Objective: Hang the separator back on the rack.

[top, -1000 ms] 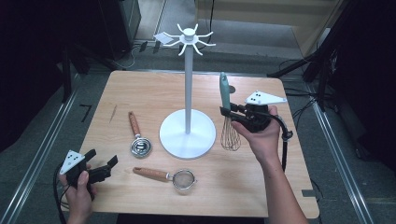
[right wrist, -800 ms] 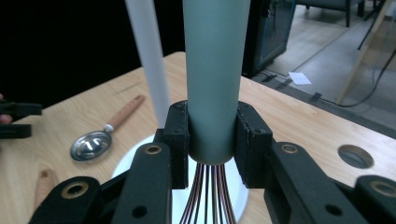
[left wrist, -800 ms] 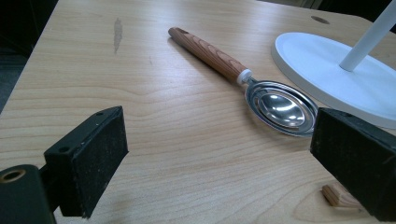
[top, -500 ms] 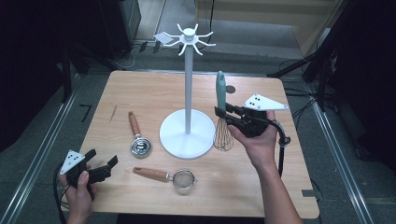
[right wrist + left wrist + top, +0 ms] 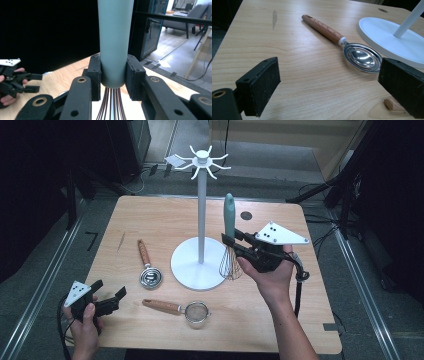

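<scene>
My right gripper (image 5: 232, 241) is shut on a whisk (image 5: 229, 217) with a pale teal handle, just above its wire head. The whisk hangs upright, wires down, over the right edge of the white stand's base (image 5: 190, 270). In the right gripper view both pads (image 5: 133, 75) press on the whisk's handle (image 5: 114, 42). My left gripper (image 5: 109, 291) rests open near the table's front left corner. In the left gripper view its jaws stand wide apart, nothing between them, pointing at a wooden-handled metal scoop (image 5: 359, 56).
The stand's thin pole (image 5: 201, 210) carries a ring of hooks (image 5: 201, 157) at the top. The scoop (image 5: 148, 265) lies left of the base. A wooden-handled strainer (image 5: 177, 309) lies in front of it. The table's right edge (image 5: 320, 285) is close behind my right hand.
My right gripper has carried the whisk left toward the stand and a little upward, and the whisk now stands more upright. The left gripper has stayed put.
</scene>
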A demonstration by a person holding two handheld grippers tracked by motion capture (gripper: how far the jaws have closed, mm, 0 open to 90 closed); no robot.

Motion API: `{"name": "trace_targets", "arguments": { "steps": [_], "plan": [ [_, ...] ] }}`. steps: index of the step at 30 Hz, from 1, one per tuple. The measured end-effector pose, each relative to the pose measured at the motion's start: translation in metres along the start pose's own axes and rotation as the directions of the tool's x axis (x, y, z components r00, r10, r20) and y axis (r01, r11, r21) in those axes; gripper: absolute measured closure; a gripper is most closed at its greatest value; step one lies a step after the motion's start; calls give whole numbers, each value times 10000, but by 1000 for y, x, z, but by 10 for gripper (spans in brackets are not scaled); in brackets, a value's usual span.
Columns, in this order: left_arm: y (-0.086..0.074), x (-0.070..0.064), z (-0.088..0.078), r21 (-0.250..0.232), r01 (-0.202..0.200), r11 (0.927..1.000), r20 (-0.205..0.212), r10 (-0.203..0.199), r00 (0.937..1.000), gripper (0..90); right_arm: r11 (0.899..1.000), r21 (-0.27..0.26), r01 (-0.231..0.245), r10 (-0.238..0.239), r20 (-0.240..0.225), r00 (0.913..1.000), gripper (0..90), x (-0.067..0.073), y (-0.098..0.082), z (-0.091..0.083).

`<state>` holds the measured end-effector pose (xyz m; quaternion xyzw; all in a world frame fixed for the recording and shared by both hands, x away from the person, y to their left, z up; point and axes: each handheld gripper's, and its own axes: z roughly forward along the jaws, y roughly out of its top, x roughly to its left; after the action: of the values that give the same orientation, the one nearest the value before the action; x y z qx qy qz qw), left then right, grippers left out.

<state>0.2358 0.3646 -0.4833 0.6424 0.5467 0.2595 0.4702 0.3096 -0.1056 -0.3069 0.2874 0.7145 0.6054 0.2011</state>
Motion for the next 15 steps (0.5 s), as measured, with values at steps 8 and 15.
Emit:
{"name": "trace_targets", "arguments": {
  "steps": [8,15],
  "plan": [
    [0,0,0,9,-12,10000,-8,12,10000,40,9994,-243,-264,266,92,9996,708,5,9,4],
    [0,0,0,7,-4,10000,8,4,10000,41,9970,-420,-655,652,-86,9978,708,10,20,8]
  ]
}}
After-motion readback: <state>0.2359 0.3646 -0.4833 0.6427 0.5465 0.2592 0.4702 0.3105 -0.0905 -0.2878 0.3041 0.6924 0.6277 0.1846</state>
